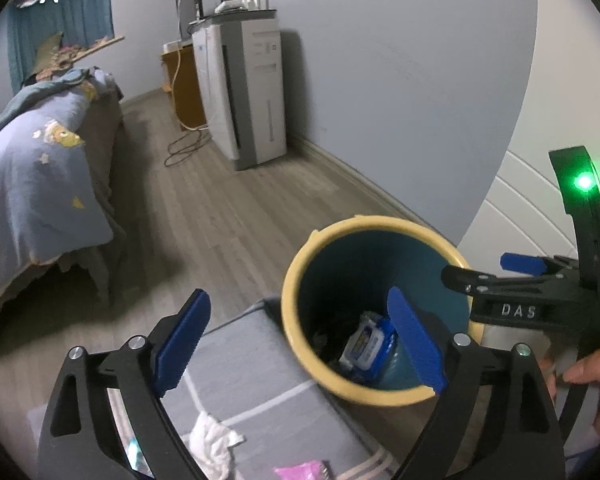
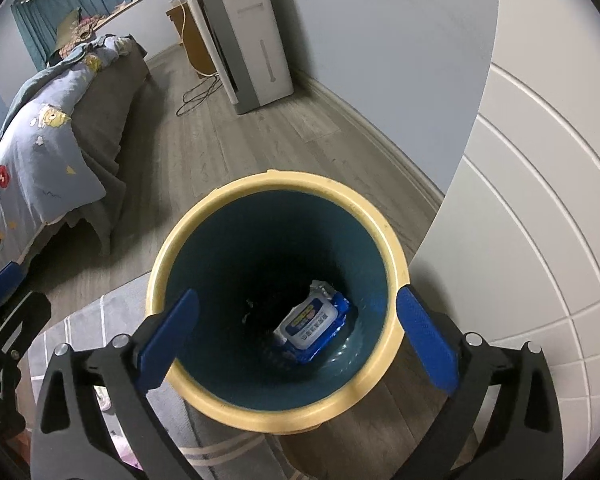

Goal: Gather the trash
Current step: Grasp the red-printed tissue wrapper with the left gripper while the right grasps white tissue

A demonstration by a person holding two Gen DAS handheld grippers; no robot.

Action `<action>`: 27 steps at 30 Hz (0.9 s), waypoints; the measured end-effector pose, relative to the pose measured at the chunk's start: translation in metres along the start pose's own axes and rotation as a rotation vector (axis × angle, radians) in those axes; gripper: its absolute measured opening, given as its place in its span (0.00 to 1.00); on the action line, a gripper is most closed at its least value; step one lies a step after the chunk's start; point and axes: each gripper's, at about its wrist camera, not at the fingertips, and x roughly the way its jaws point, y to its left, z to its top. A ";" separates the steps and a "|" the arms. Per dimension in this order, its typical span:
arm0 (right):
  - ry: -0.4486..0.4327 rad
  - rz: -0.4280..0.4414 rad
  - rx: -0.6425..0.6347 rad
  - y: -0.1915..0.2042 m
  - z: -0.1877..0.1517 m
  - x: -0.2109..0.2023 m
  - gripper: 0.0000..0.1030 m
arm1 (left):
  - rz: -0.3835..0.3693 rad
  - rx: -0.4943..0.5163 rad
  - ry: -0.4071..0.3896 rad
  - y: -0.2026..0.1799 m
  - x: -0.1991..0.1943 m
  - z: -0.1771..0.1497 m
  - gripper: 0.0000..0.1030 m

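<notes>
The right gripper (image 2: 296,340), seen from its own camera, fills the bottom of the frame with its two blue-padded fingers spread wide apart and nothing between them. They hang directly above a round waste bin (image 2: 392,248) in the lower centre of the frame, one finger over each side of its rim. The bin has a cream-yellow rim and a dark teal inside. At its bottom, toward the lower right, lies a blue and white wet-wipe packet (image 2: 310,326) with a white flap label (the print on it is too small to read). Some darker bits lie beside it, too dim to make out.

In the left camera's view, the left gripper (image 1: 300,340) is also open and empty, at the bottom of the frame, with its right finger over the bin's mouth. The same bin (image 1: 300,264) sits at lower centre-right, and the packet (image 1: 366,344) shows inside. Below, on a grey rug (image 1: 252,360) with pale stripes, lie a crumpled white tissue (image 1: 214,444) at lower centre and a pink wrapper (image 1: 302,472) cut off by the bottom edge. The right gripper (image 1: 512,268) enters from the right edge, with a green light on its body.

Farther out: a grey wood-look floor (image 2: 260,140), a bed (image 2: 52,132) with a blue patterned quilt at left, and a tall white appliance (image 2: 256,32) at upper centre.
</notes>
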 end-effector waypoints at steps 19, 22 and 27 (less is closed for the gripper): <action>0.016 0.109 -0.301 0.145 -0.060 -0.063 0.95 | 0.206 -0.254 -0.005 0.154 -0.150 -0.109 0.93; 0.033 0.122 -0.355 0.169 -0.079 -0.066 0.95 | 0.227 -0.297 -0.012 0.171 -0.167 -0.127 0.94; 0.075 0.133 -0.402 0.201 -0.107 -0.062 0.95 | 0.243 -0.293 0.011 0.190 -0.177 -0.154 0.94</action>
